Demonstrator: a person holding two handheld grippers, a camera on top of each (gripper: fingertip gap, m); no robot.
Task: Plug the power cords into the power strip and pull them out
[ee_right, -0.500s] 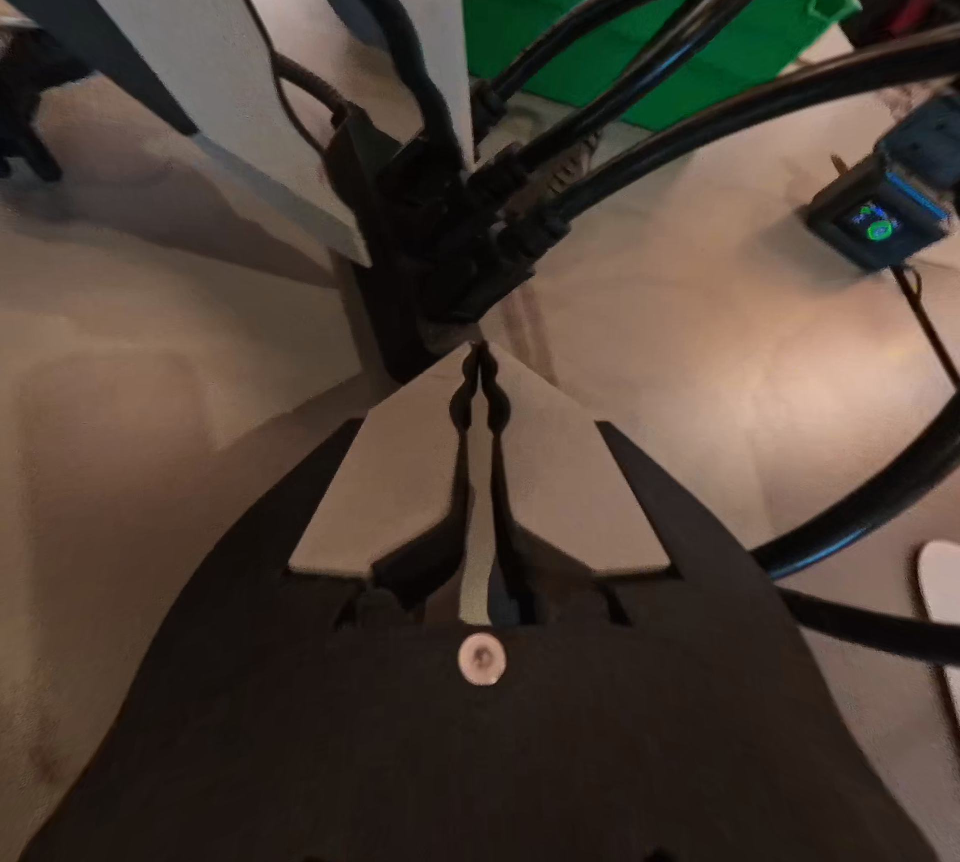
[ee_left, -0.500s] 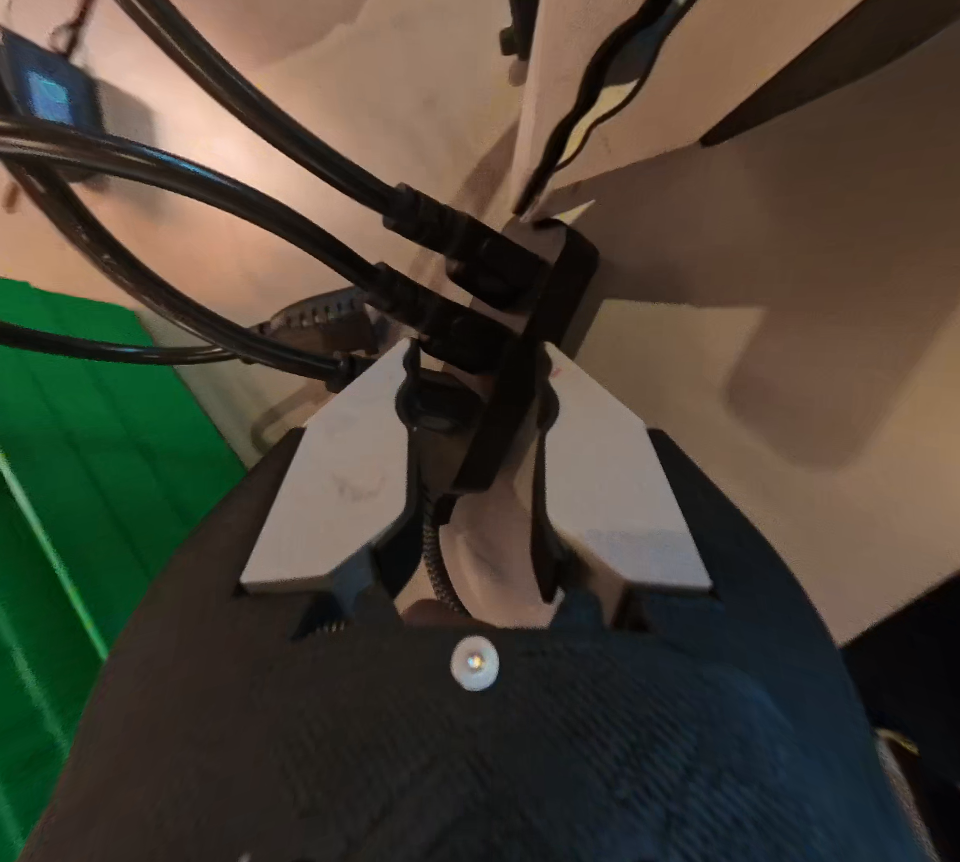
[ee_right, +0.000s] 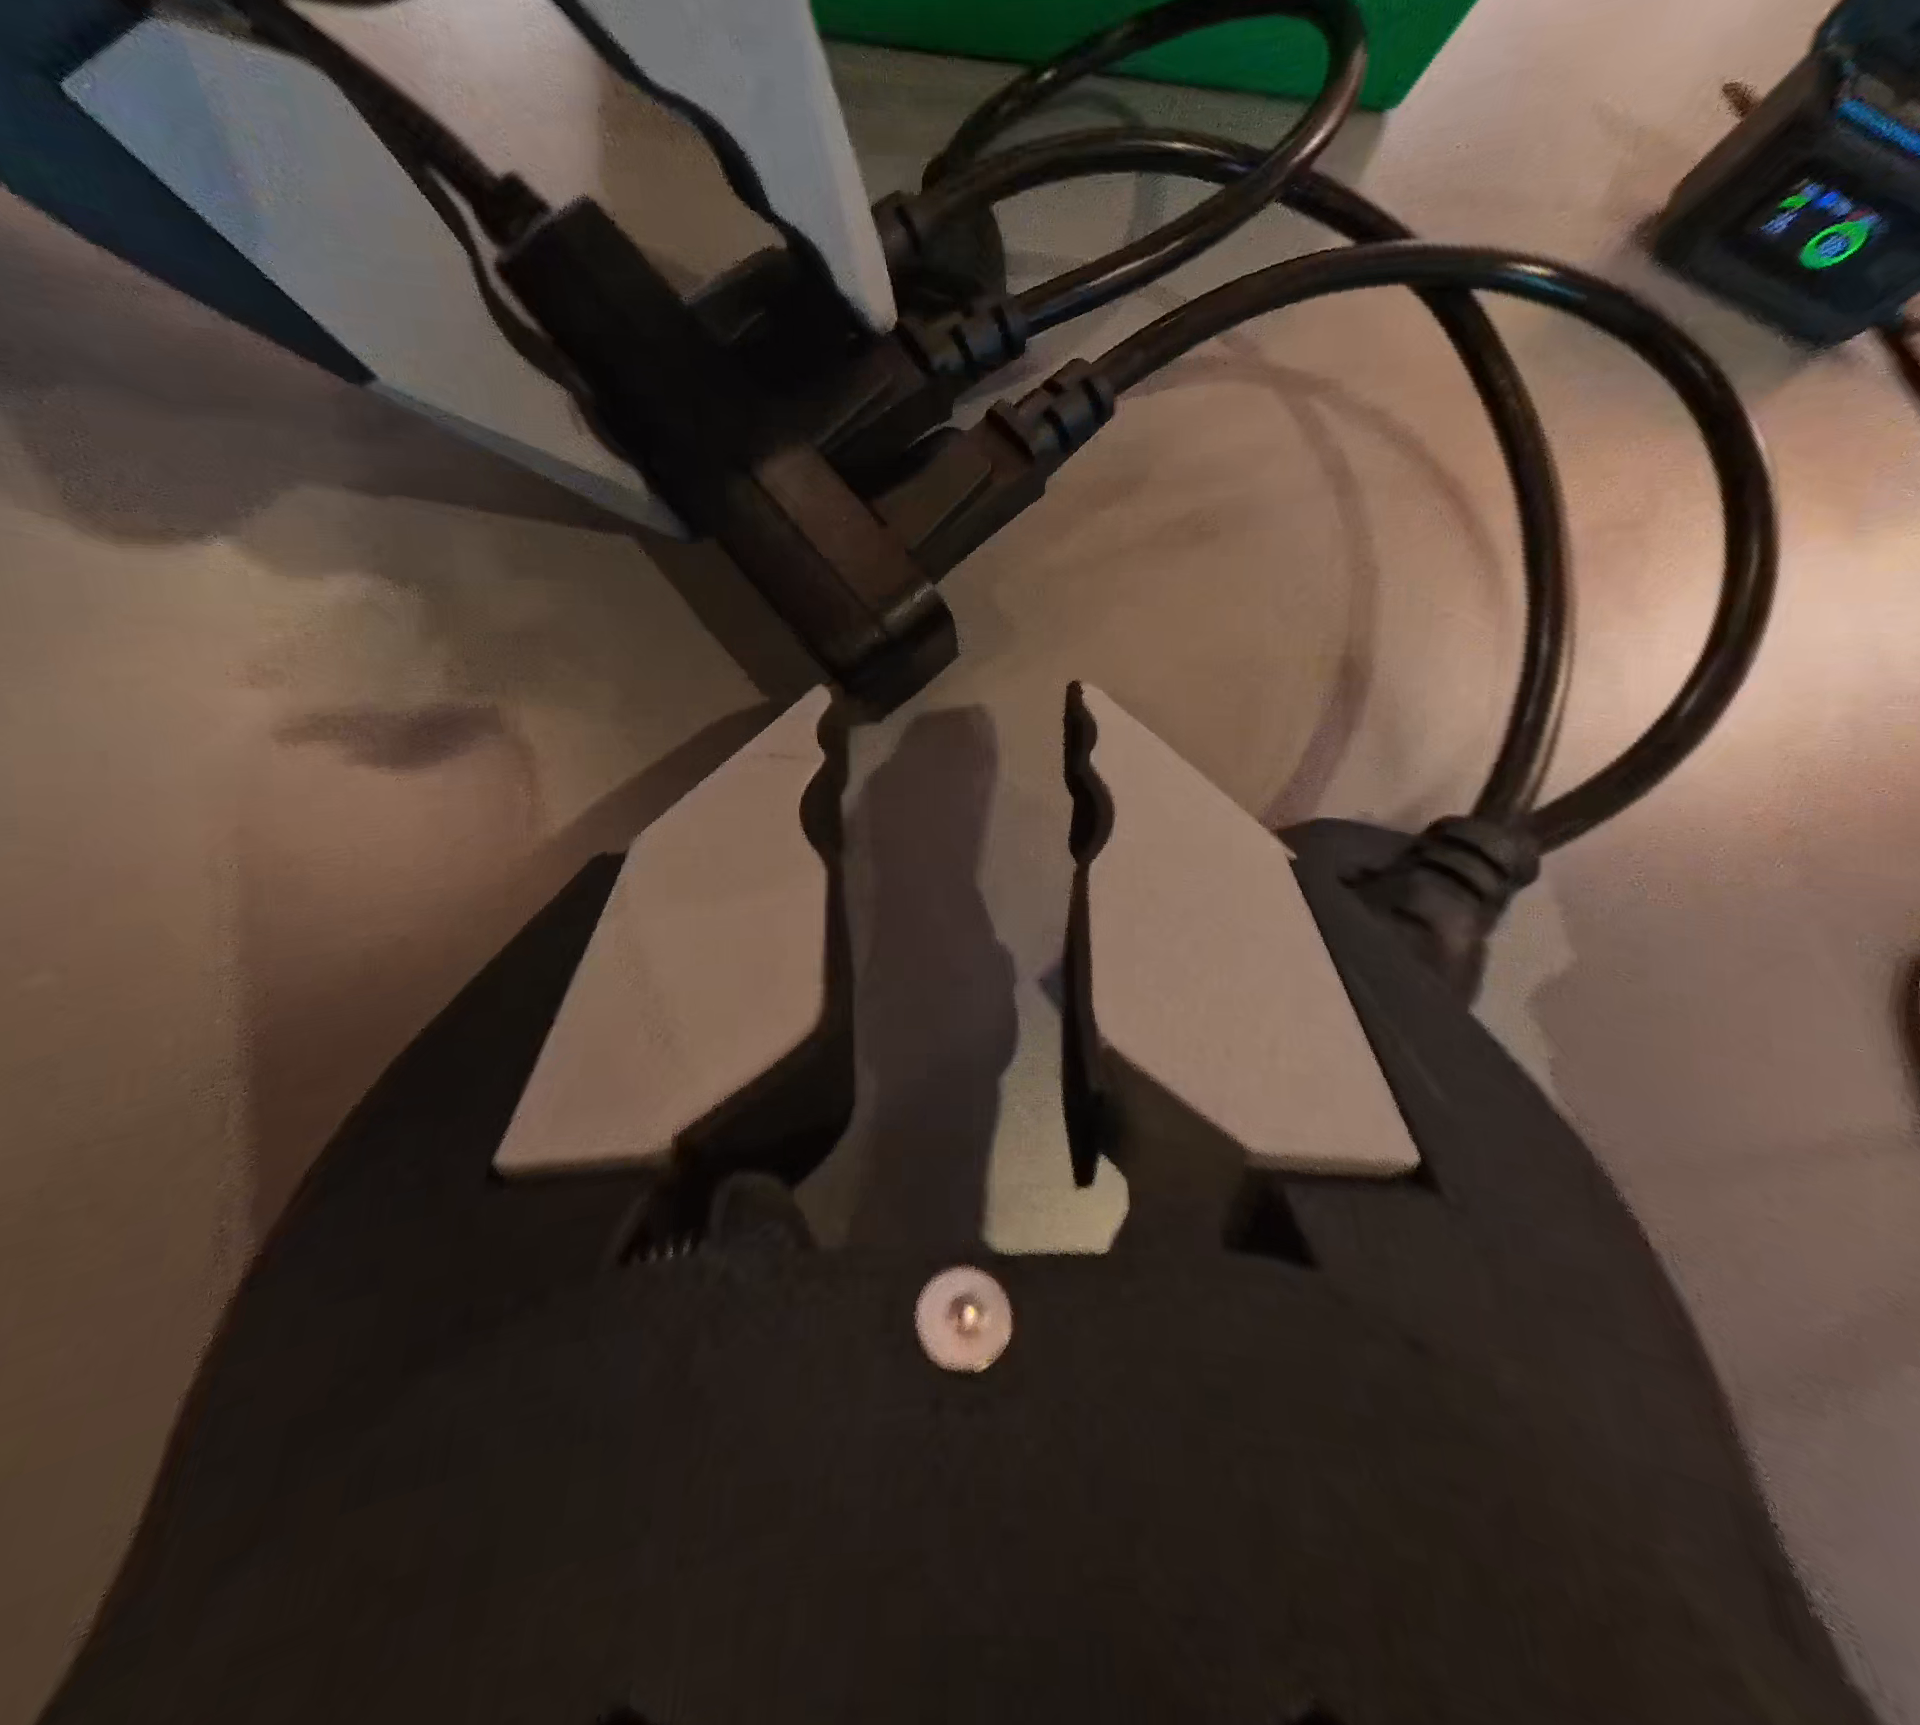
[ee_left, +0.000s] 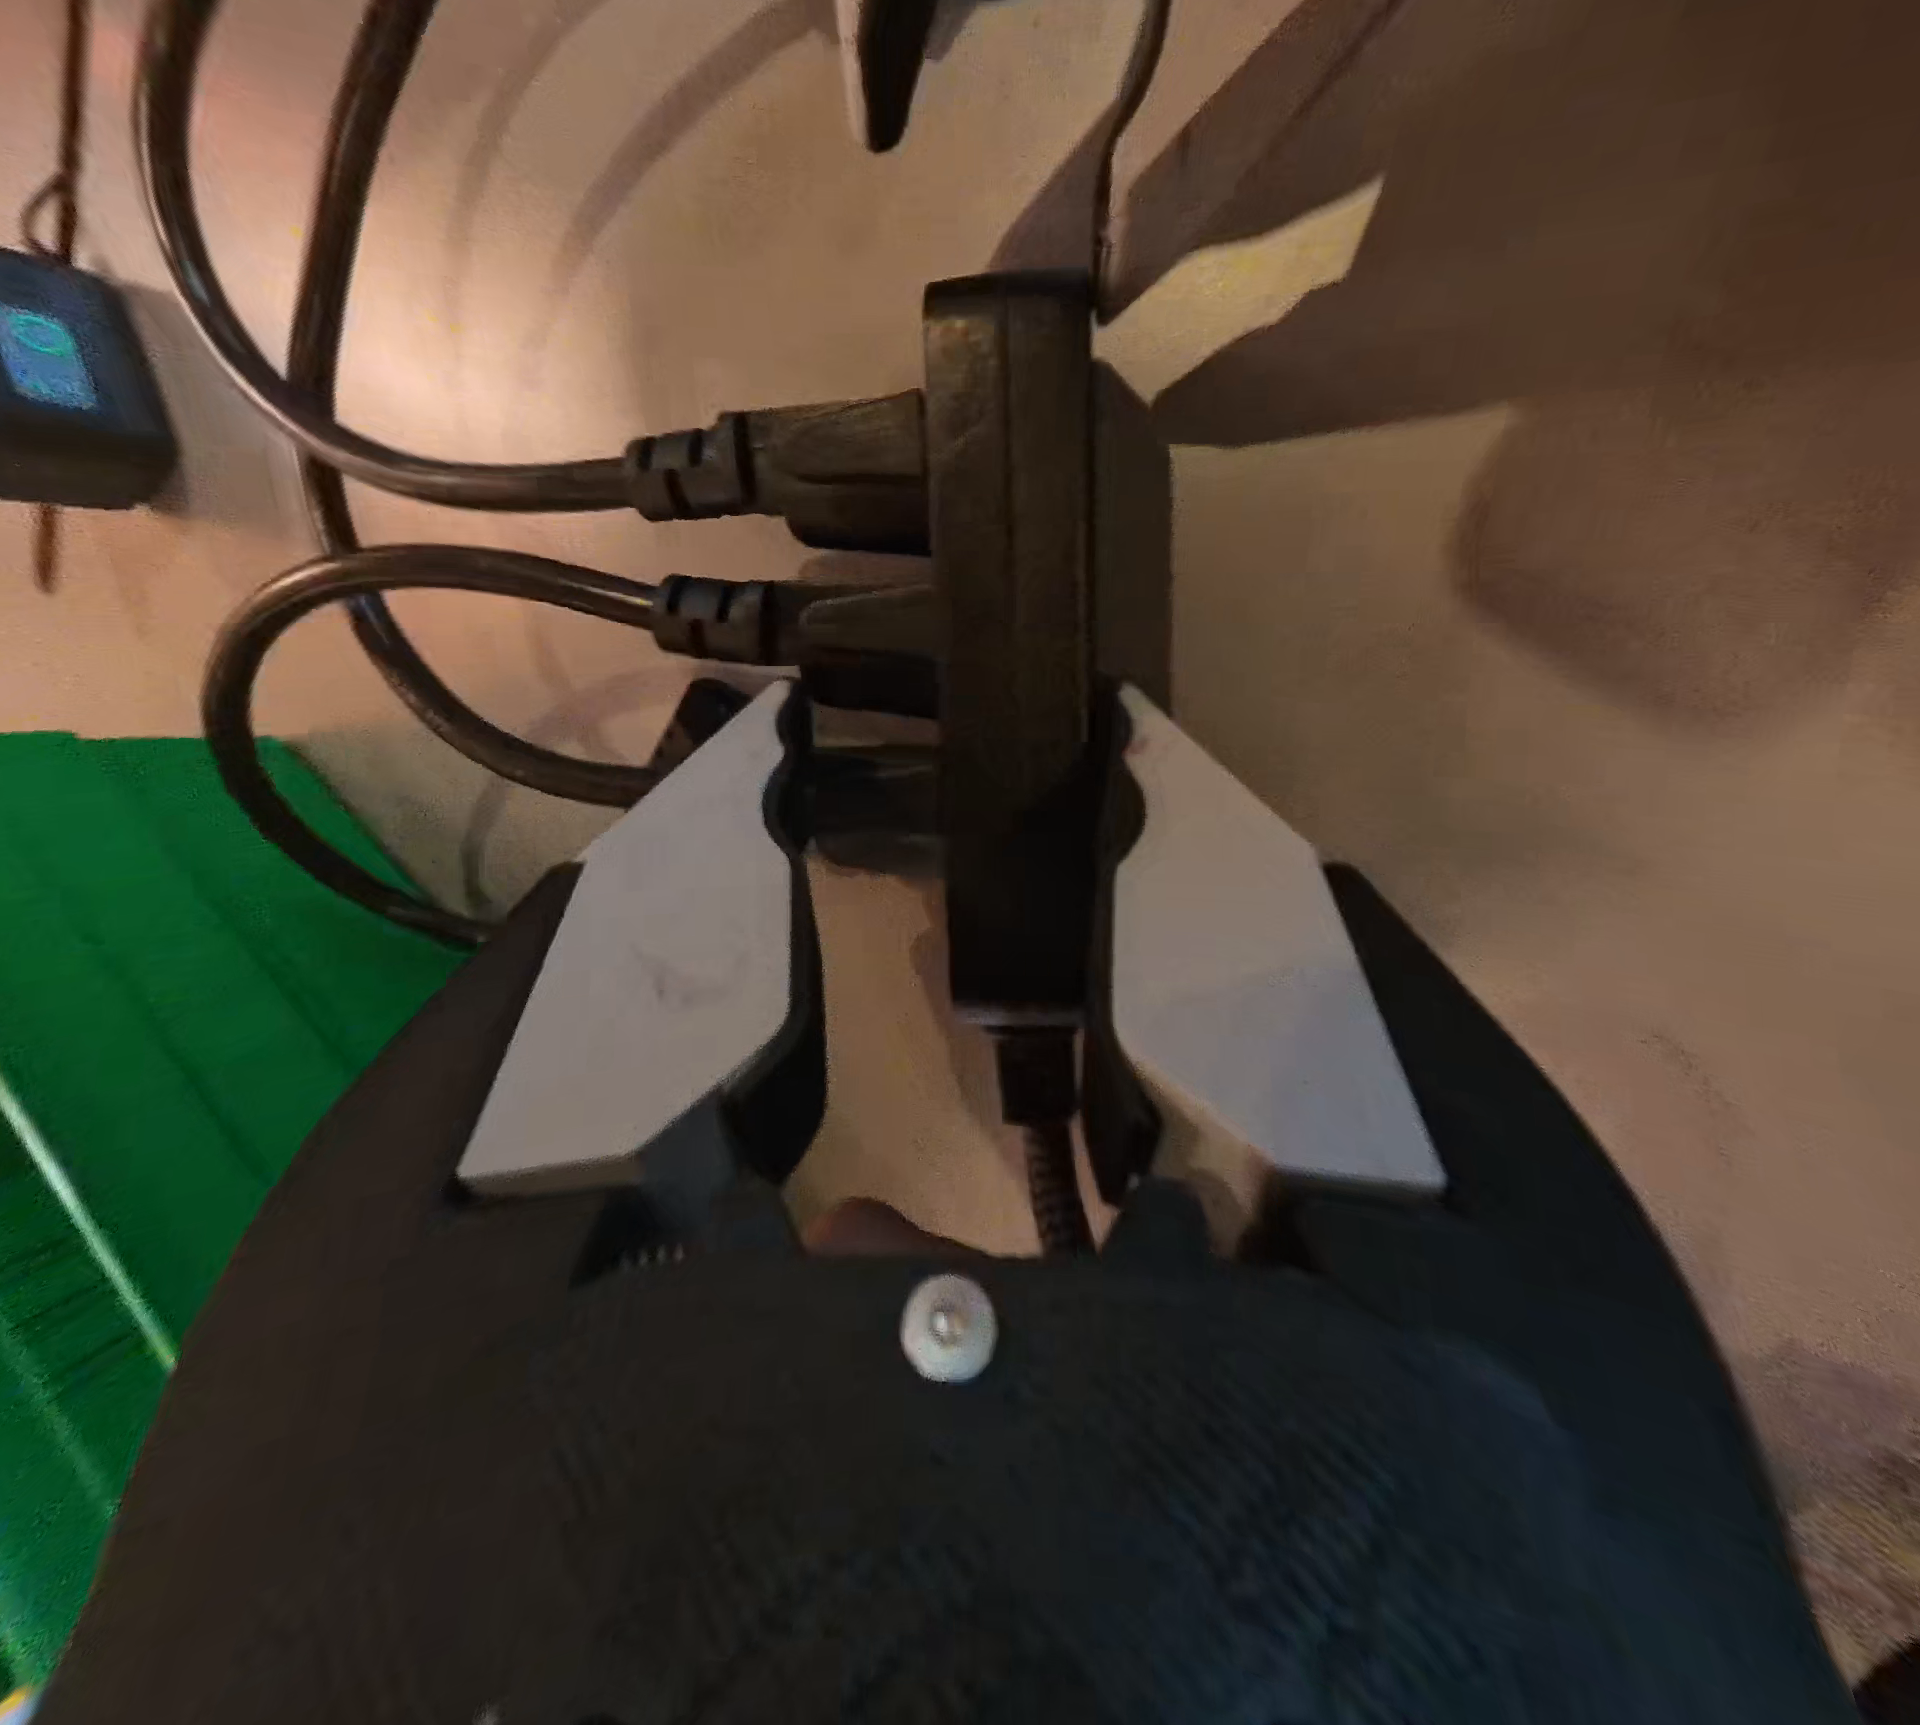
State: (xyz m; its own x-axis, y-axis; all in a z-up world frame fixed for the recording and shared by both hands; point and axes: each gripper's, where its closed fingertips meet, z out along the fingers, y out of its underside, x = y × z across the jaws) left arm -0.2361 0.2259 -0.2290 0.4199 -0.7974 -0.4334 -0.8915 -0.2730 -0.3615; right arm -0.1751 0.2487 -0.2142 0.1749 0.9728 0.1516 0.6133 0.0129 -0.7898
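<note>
Left claw [ee_left: 951, 771] pinches the strip [ee_left: 1013, 636] on edge; right claw [ee_right: 951, 730] gapes empty.
Strip stands on the table [ee_left: 1558, 740], long axis running away from the left claw, plugs [ee_left: 821, 470] sticking out sideways; its far end nearly meets the right claw's tips, the handier one for pulling.

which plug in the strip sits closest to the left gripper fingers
The lowest plug, wedged between the left gripper finger and the power strip; the other two sit above it.
</note>
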